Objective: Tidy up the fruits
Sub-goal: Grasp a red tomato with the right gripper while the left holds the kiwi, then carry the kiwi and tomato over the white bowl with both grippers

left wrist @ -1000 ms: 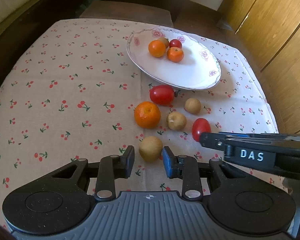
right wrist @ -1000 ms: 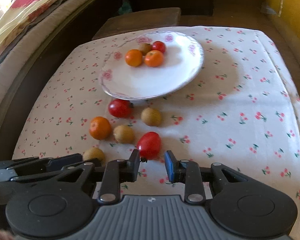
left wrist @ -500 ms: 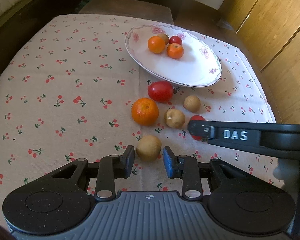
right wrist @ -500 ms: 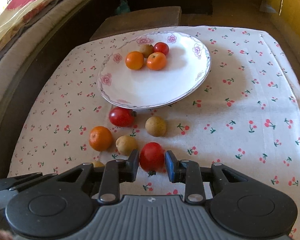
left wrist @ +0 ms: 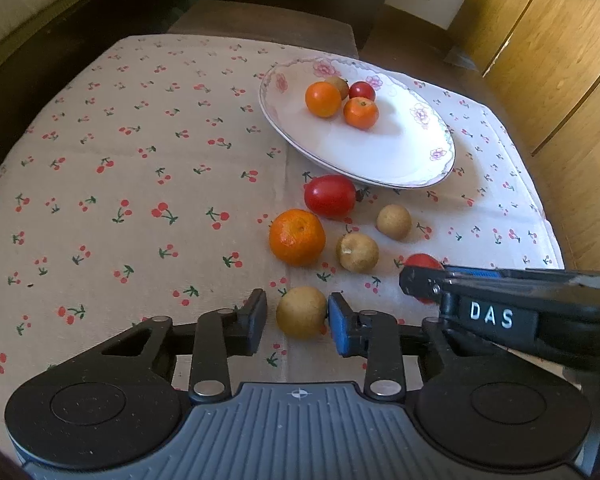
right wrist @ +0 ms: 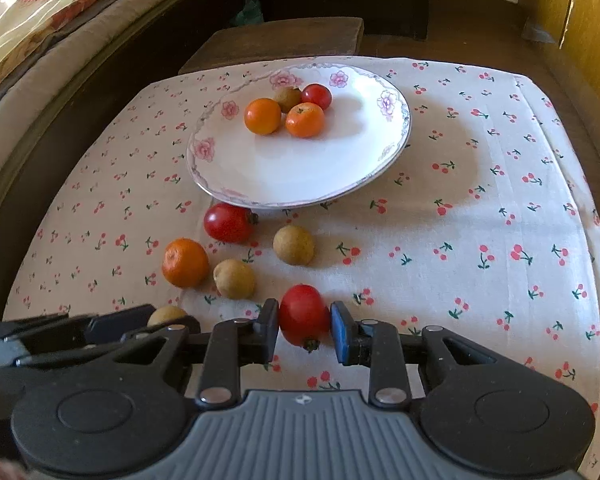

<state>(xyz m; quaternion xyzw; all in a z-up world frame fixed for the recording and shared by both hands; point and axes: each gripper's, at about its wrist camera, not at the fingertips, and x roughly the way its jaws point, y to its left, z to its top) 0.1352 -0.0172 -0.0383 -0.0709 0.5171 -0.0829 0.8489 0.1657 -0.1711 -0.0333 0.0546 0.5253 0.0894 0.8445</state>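
Against the frames of a second ago, we note that the right tongs [right wrist: 304,328], then short of the red tomato [right wrist: 303,314], now have it between their pads; the left view has shifted only slightly, and the fruit on the bench [left wrist: 140,208] lies as before

Right tongs: nearly together, both pads against the tomato's sides, so we record them as clamped on it. It sits low over the cherry-print cloth; we cannot tell whether it is lifted clear

Left tongs [left wrist: 298,322]: narrowly apart around a brown round fruit [left wrist: 301,311]. The blue pad touches its right side; a small gap shows at the black pad, so we do not record a grip

Elsewhere: the floral plate [right wrist: 228,168] at the bench's far side carries two oranges, a small tomato and a brown fruit. Between plate and tongs lie a second red tomato [right wrist: 229,222], an orange [right wrist: 185,263] and two more brown fruits
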